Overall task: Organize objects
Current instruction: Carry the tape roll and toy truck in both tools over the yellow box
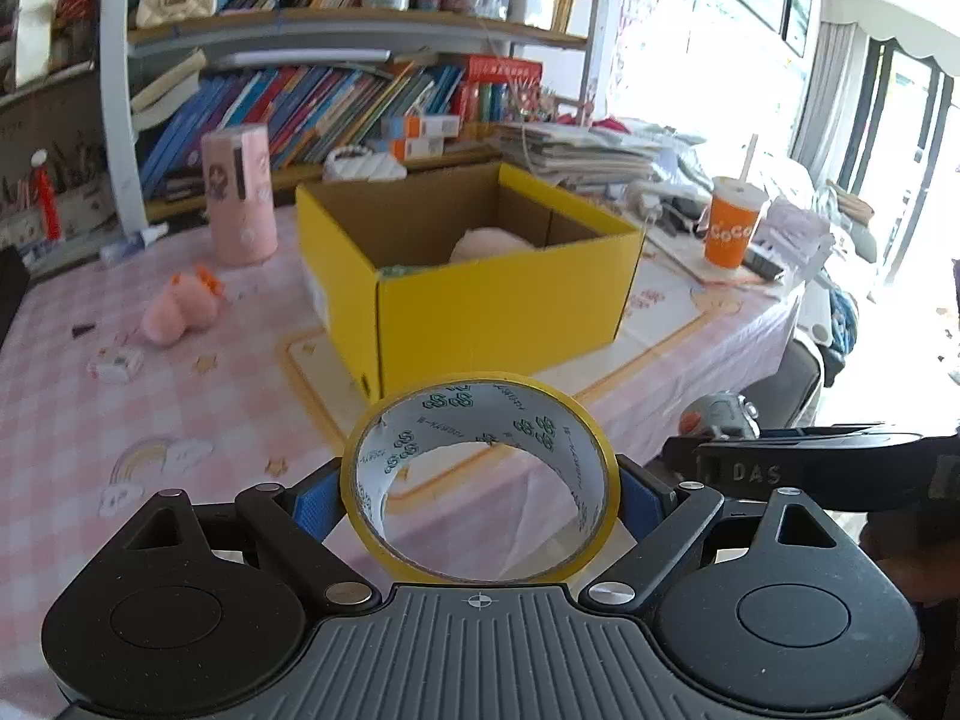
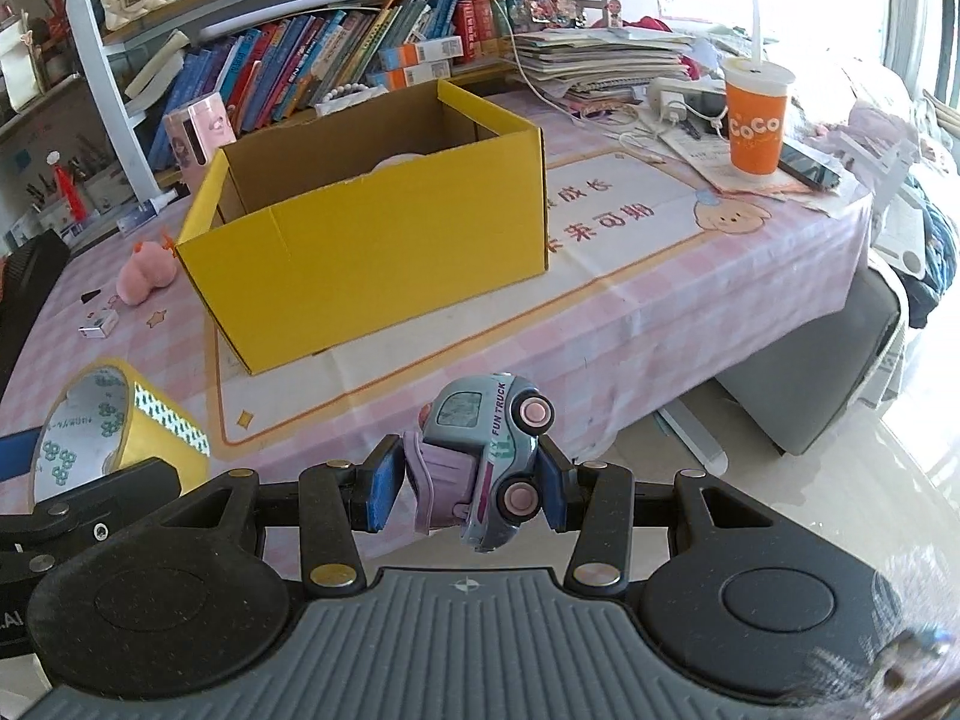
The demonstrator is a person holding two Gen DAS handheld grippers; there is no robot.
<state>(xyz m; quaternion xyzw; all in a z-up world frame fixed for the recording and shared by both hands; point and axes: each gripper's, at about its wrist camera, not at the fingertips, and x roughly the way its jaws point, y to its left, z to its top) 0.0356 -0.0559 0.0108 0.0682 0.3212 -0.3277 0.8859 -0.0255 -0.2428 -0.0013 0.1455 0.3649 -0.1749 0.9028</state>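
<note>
My left gripper (image 1: 478,495) is shut on a yellow roll of tape (image 1: 480,420), its blue pads pressing the roll's two sides; the same tape roll (image 2: 120,420) shows at the left of the right wrist view. My right gripper (image 2: 468,483) is shut on a small blue and purple toy truck (image 2: 486,462), held on its side with pink wheels facing right. Ahead of both stands an open yellow cardboard box (image 1: 480,276) on the pink checked tablecloth (image 1: 180,420); the box (image 2: 372,234) has something pale pink inside. Both grippers hover near the table's front edge.
A pink plush toy (image 1: 180,309), a small white item (image 1: 117,363) and a pink cylinder (image 1: 240,195) lie left of the box. An orange cup (image 2: 756,120) with a straw, stacked papers (image 2: 606,60) and a phone sit to the right. Bookshelves (image 1: 336,102) rise behind.
</note>
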